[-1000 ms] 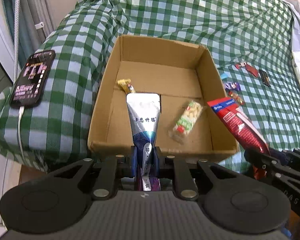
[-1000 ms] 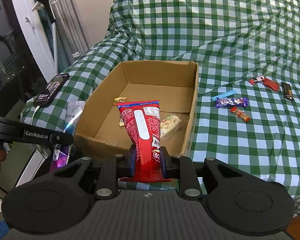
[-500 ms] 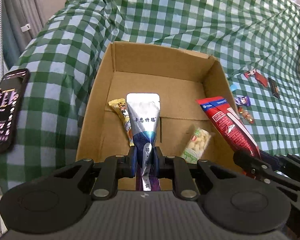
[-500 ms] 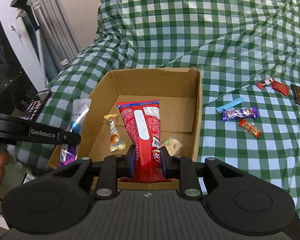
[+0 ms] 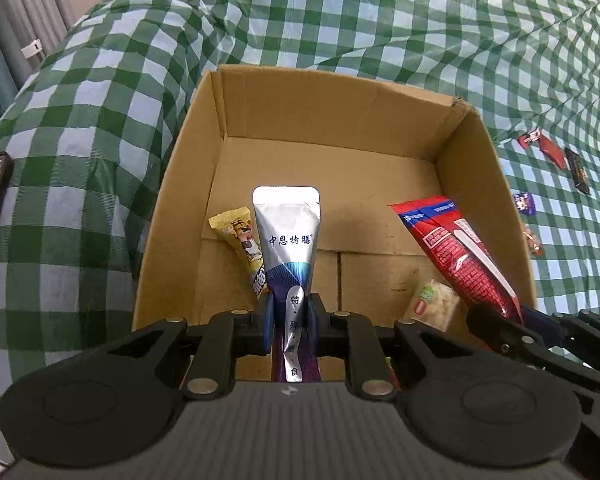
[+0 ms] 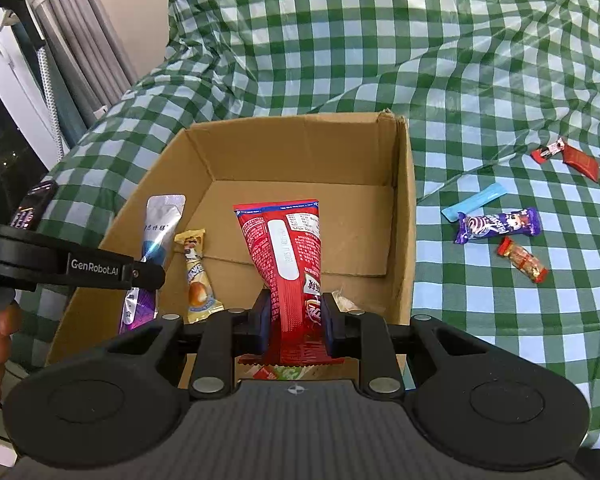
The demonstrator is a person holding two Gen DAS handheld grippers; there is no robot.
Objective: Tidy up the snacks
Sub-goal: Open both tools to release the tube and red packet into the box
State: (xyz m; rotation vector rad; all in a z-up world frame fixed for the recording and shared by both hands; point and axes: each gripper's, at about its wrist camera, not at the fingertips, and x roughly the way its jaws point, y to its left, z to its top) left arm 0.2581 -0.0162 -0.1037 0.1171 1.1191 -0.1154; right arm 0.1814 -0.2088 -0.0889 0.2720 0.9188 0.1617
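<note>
Over the cardboard box (image 5: 476, 152) I've got two snacks pinched at once. Left tool (image 5: 288, 316) is clamped on the silver pouch (image 5: 286, 228), gripped low on its purple end so the silver top sticks out ahead over the box floor. Right tool (image 6: 292, 320) is clamped on the red packet (image 6: 284, 248) the same way, low end between the pads, printed back facing me. Holding by the tail makes sense to me: the free length goes in first and should just fall flat on release.

Already lying in the box: a yellow wafer stick (image 6: 194, 268) near the left wall and a small peanut bar (image 5: 434, 304) near the front right, partly hidden behind the red packet in the right view. Back half of the floor is bare, so there is plenty of drop room there; the front strip is getting crowded.

Box walls stand up all round and both tools sit just above the near rim, close side by side, so I watch for them bumping each other.

Outside on the checked surface (image 6: 480, 80), to the right and well apart from the box, loose snacks wait: a blue stick (image 6: 474, 202), a purple bar (image 6: 498, 224), an orange candy (image 6: 522, 260), red wrappers (image 6: 568, 156). A phone (image 6: 34, 204) lies left of the box.
</note>
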